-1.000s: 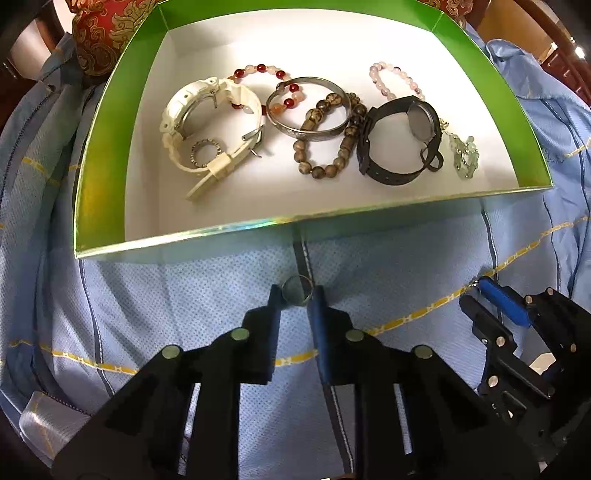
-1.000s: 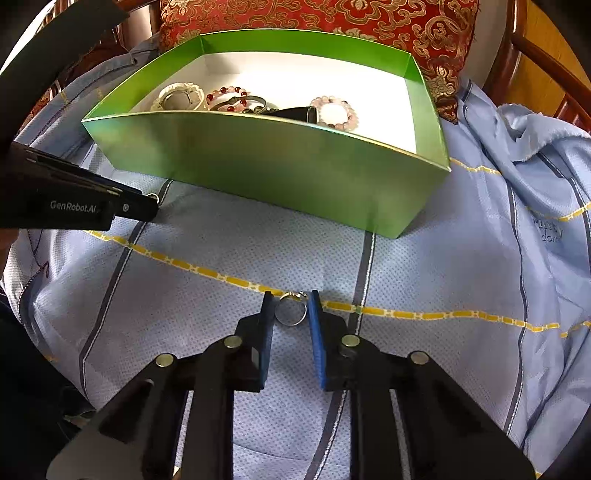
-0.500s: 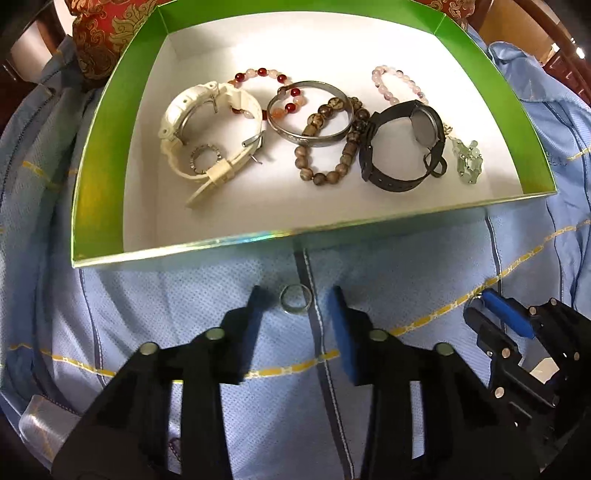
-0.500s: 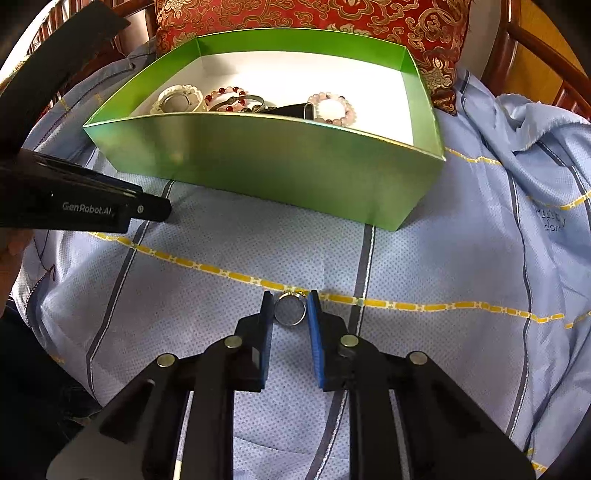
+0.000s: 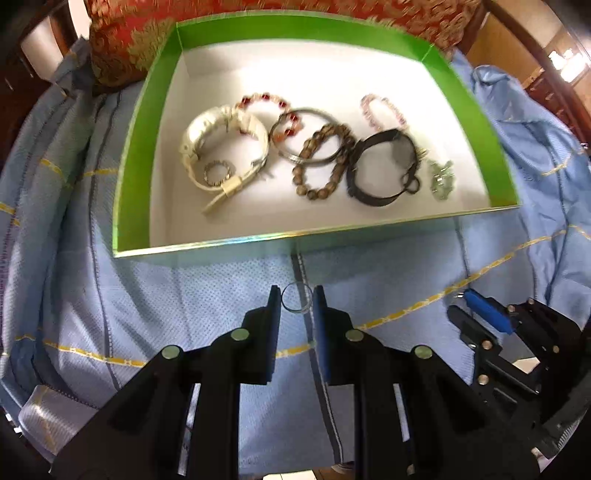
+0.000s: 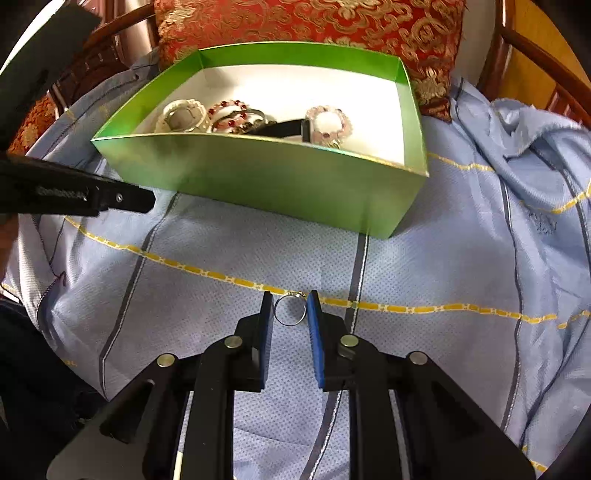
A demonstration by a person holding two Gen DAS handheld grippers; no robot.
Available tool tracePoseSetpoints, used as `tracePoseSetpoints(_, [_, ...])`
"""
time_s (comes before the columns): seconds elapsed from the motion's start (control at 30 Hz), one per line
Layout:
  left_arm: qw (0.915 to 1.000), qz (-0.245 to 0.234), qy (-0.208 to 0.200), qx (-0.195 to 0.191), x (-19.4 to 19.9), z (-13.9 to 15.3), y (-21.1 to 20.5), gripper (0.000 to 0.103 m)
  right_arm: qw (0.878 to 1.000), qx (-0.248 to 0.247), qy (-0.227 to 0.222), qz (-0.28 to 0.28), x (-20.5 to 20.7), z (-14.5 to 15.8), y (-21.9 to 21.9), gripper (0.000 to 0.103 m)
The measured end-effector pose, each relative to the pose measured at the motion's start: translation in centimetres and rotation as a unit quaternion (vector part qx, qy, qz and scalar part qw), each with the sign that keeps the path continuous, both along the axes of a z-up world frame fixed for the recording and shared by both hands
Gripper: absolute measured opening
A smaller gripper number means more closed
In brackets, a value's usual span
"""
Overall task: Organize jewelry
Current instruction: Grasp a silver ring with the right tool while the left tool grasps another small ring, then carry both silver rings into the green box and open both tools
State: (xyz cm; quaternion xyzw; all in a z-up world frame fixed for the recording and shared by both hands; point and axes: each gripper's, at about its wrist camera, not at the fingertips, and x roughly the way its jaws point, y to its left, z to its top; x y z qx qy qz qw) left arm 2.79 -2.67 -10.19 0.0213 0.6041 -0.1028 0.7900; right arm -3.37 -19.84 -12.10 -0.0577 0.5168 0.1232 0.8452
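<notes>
My left gripper (image 5: 296, 301) hangs above the blue cloth just in front of the green box (image 5: 133, 177). Its jaws are closing on a plain silver ring (image 5: 295, 303), and the pads touch its sides. My right gripper (image 6: 290, 308) is shut on a thin ring with a small stone (image 6: 290, 312), held just over the cloth's yellow stripe. Inside the box lie a white watch (image 5: 195, 140), a red bead bracelet (image 5: 264, 99), a silver bangle (image 5: 306, 158), a brown bead bracelet (image 5: 317, 192), a black watch (image 5: 369, 199), a pink bracelet (image 5: 373, 110) and a jade pendant (image 5: 441, 181).
A rumpled blue cloth (image 6: 461, 258) with yellow stripes covers the seat, bunched higher on the right. A red and gold cushion (image 6: 314, 22) leans behind the box. Wooden chair arms (image 6: 517, 48) rise at the back right. The left gripper's finger (image 6: 122, 197) reaches in from the left.
The left jaws opened wide around the silver ring half a second ago, then came together on it and rose, so the box looks smaller. The right gripper kept still with its ring.
</notes>
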Motion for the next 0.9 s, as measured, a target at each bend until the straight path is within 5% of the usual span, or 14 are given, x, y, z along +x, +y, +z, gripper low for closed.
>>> tracePoseSetpoints(0.1, [0.9996,-0.007,-0.028,-0.001,-0.9,2.3,-0.5,0.018,1.000,0.002,-0.004,0.001,-0.2,0.7,0.2,0.019])
tracePoseSetpoints(0.27, [0.9936,-0.004,-0.113,0.009,-1.4,6.8,-0.5,0.018,0.997,0.034,-0.064,0.015,0.1,6.2,0.2,0.019])
tracePoseSetpoints(0.43, [0.9916,0.013,-0.128,0.017,0.6,6.9,-0.8,0.018,0.994,0.040,-0.106,0.007,3.6,9.3,0.4,0.019])
tracePoseSetpoints(0.9, [0.9864,0.059,-0.149,0.034,5.3,5.3,-1.0,0.018,0.997,0.048,-0.063,-0.023,10.7,6.5,0.8,0.019])
